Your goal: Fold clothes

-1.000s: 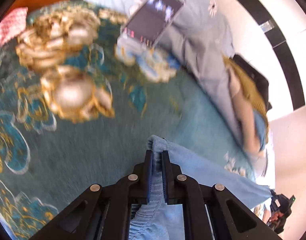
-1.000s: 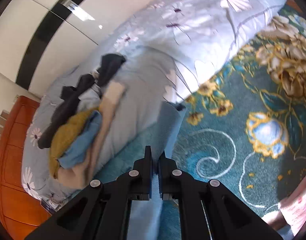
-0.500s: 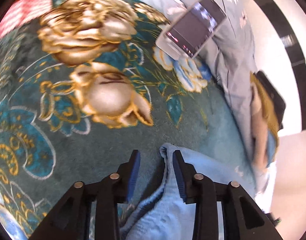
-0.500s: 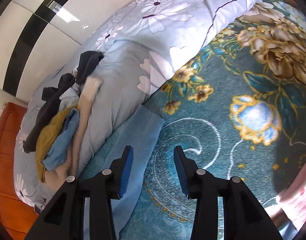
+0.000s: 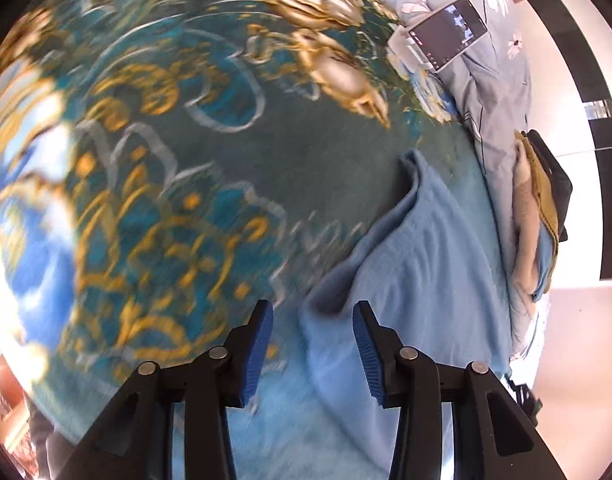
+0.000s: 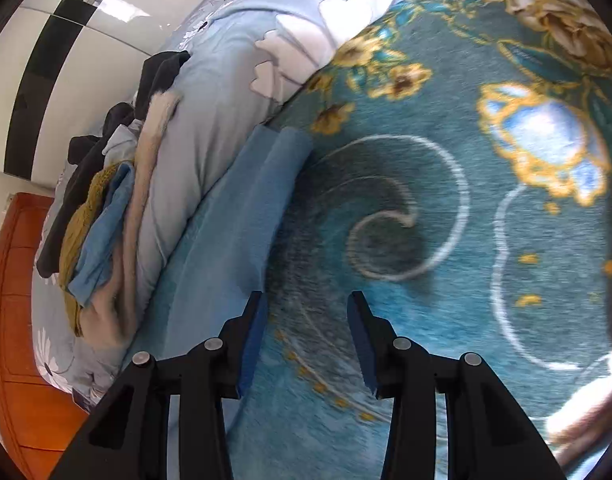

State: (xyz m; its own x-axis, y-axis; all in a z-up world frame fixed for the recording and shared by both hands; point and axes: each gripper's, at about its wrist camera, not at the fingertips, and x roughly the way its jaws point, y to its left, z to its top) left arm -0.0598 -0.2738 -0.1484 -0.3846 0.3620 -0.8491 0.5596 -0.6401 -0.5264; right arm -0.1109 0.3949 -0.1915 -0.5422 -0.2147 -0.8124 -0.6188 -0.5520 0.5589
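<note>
Clearly both tongs, left gripper [image 5: 313, 345] and right gripper [image 6: 307, 340], gape empty; the raised fold at two o'clock on the blue garment [image 5: 422, 256] could flop open unpressed.

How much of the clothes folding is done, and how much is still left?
One fold looks done: the light blue garment lies doubled over on the teal flowered blanket. Nothing is in hand; the left gripper and right gripper both have their jaws open and empty. Still left: the pile of clothes on the pale blue duvet.

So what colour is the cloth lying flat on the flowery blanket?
Light blue, plain with no pattern. The folded cloth shows best in the left wrist view.
</note>
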